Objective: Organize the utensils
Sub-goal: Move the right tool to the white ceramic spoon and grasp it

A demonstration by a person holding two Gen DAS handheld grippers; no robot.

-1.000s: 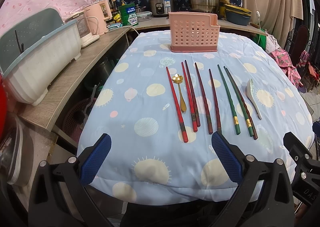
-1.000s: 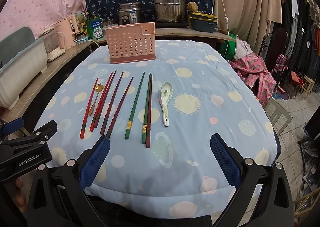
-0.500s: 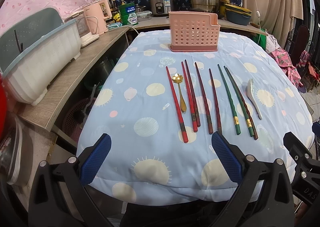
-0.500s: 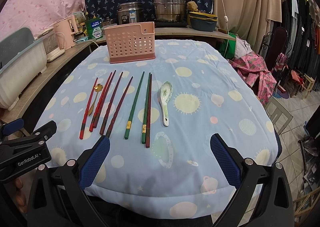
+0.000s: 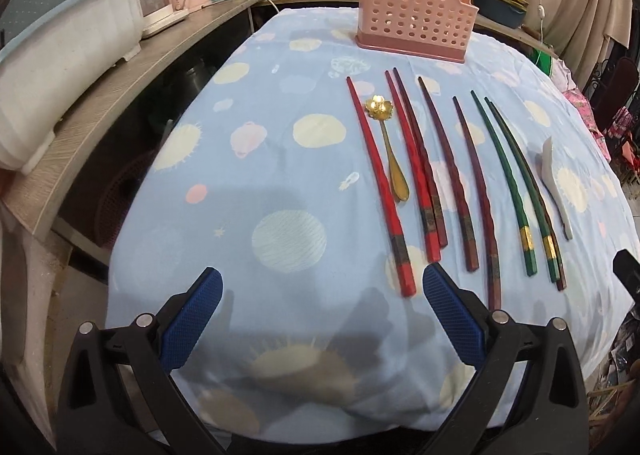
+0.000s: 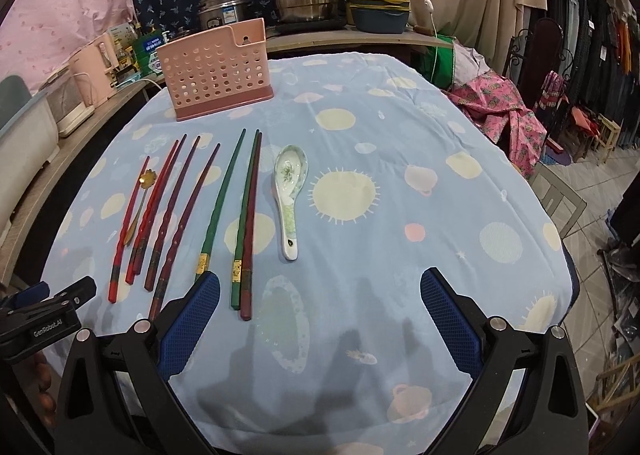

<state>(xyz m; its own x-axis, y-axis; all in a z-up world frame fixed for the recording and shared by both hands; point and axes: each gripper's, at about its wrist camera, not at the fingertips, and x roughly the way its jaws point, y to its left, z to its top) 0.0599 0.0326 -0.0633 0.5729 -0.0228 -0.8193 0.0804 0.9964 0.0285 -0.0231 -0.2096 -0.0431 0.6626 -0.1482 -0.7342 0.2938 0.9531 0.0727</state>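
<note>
While both tongs hang wide and empty over the near edge of the bench (image 5: 280,143), left tongs (image 5: 318,293) and right tongs (image 6: 320,295) show blue cross-hatched pads on black frames. Chopsticks (image 6: 182,211) lie in a rough row on the blue quilted cloth, long axes running near-to-far, thin tips toward the pink holder (image 6: 216,69), thick ends toward the tongs. Red pair (image 5: 378,183) glossy, maroon ones twisted-looking, green pair (image 6: 218,207) with gold bands near the thick end. Gold metal spoon (image 5: 386,143), flower-shaped bowl pointing far, sits between red sticks. White ceramic spoon (image 6: 290,191), floral print, bowl far, handle near, just right of the row. Holder is perforated plastic, upright, at the far end.
</note>
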